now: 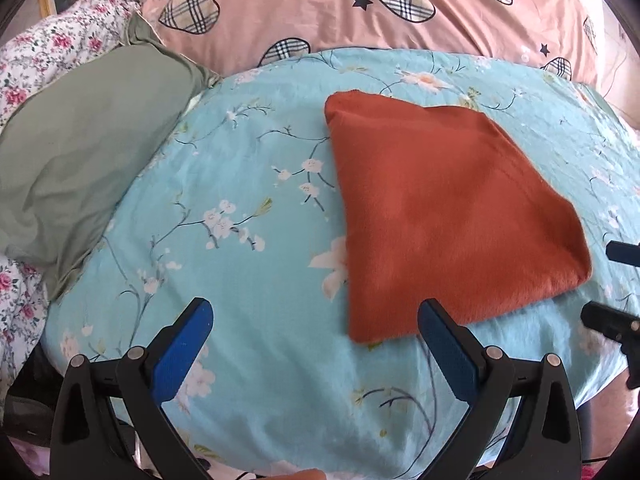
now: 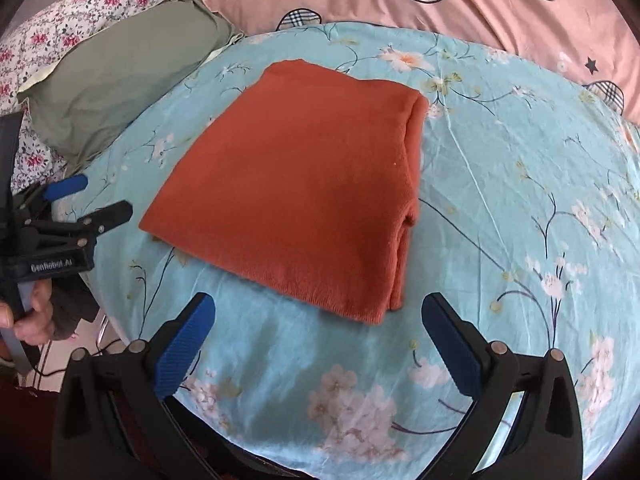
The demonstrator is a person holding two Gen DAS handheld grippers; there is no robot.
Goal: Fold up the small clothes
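The folded rust-orange garment (image 2: 304,188) lies flat on the blue floral sheet (image 2: 500,184), just ahead of my left hand-held gripper (image 1: 316,316) and right hand-held gripper (image 2: 318,312), both wide open and empty.

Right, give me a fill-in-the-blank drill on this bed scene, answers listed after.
1. The folded garment lying on the sheet is ____ in colour.
2. Both the left gripper and the right gripper have their jaws ____.
3. The floral sheet under the garment has a light ____ background.
4. The plain pillow beside the sheet is ____.

Missing words: orange; open; blue; green
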